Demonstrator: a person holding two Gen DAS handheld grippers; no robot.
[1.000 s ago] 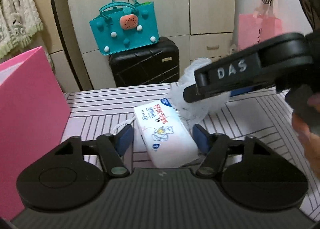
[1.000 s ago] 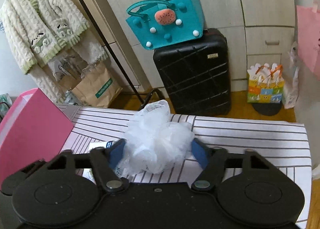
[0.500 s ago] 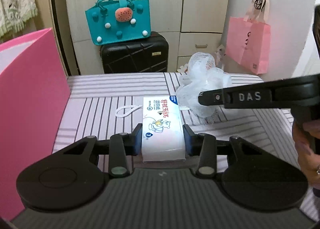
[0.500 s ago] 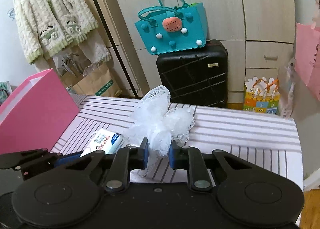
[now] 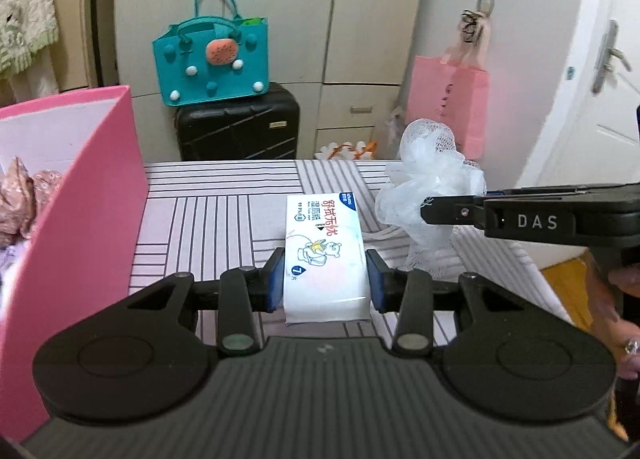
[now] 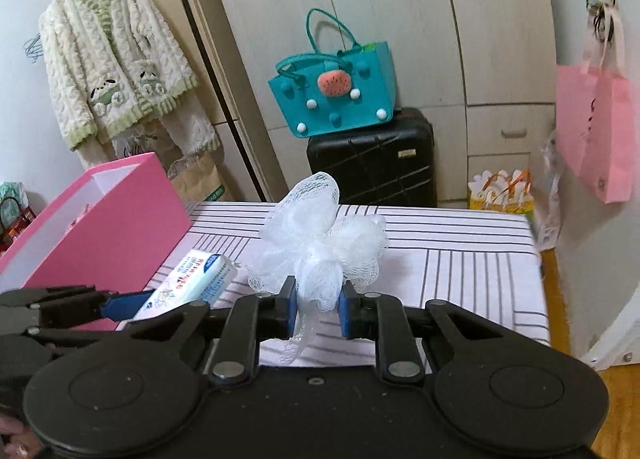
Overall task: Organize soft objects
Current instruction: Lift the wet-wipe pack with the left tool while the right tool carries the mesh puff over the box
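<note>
two grippers are seen, one per hand. the left gripper (image 5: 326,285) is clamped on one white wet-wipe pack (image 5: 324,255), its blue fingers (image 5: 276,285) pressed against the pack's two long sides; the pack is carried above the striped surface (image 5: 208,219), its far end pointing away from the camera. the right gripper (image 6: 318,309) is clamped on one white mesh bath puff (image 6: 320,243), which is squeezed narrow between the fingers (image 6: 349,313) while the rest billows out above and ahead of them. in the left wrist view the right gripper (image 5: 430,209) reaches in from the right, with the puff (image 5: 434,179) just beside the pack's far right corner. one pink box (image 5: 84,203) stands at the left edge of the surface; crumpled pink fabric (image 5: 20,195) is visible inside it. behind the surface, one black suitcase (image 6: 372,157) is seen with one teal tote bag (image 6: 336,95) on top, one pink paper bag (image 6: 592,131) hangs on the right wall, and one cream knitted cardigan (image 6: 116,63) hangs at the left

compared with half a second ago, both grasps are unchanged, but the pack and the puff are held higher, and in the left wrist view the inside of the pink box is now exposed, where only its outer wall was seen before
</note>
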